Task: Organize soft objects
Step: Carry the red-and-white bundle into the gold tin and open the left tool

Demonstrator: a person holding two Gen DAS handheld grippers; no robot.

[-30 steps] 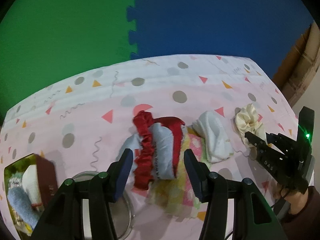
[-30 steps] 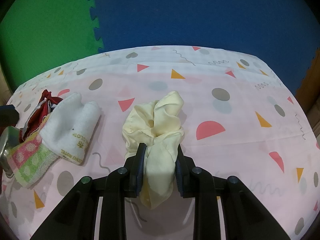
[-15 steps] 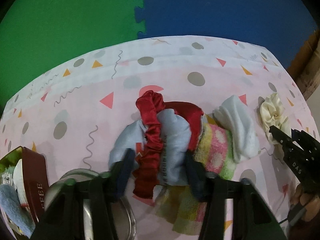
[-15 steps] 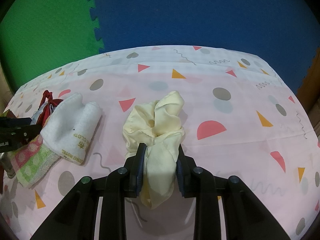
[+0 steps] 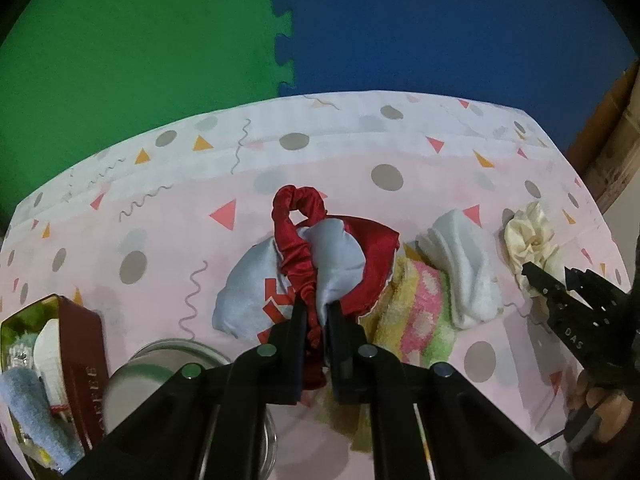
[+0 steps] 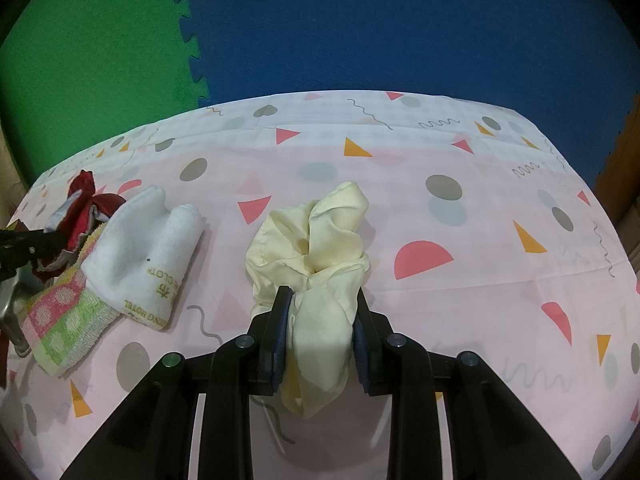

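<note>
My left gripper [image 5: 316,312] is shut on a red satin scrunchie [image 5: 296,240] that lies over a pale blue and red cloth [image 5: 340,256]. Beside it lie a pink, yellow and green striped towel [image 5: 416,308] and a folded white towel [image 5: 464,268]. My right gripper [image 6: 320,304] is shut on a cream scrunchie [image 6: 316,248] resting on the table; it also shows at the right of the left wrist view [image 5: 528,236]. The white towel [image 6: 148,256] and the striped towel [image 6: 64,324] lie to its left.
The table has a pink patterned cloth [image 6: 440,240]. A brown tin [image 5: 76,356] holding soft items and a round glass jar [image 5: 168,372] stand at the near left. Green and blue foam mats form the wall behind. Cardboard [image 5: 612,136] stands at the right.
My left gripper has moved forward onto the pile and closed on the red scrunchie. My right gripper has stayed shut on the cream scrunchie without moving.
</note>
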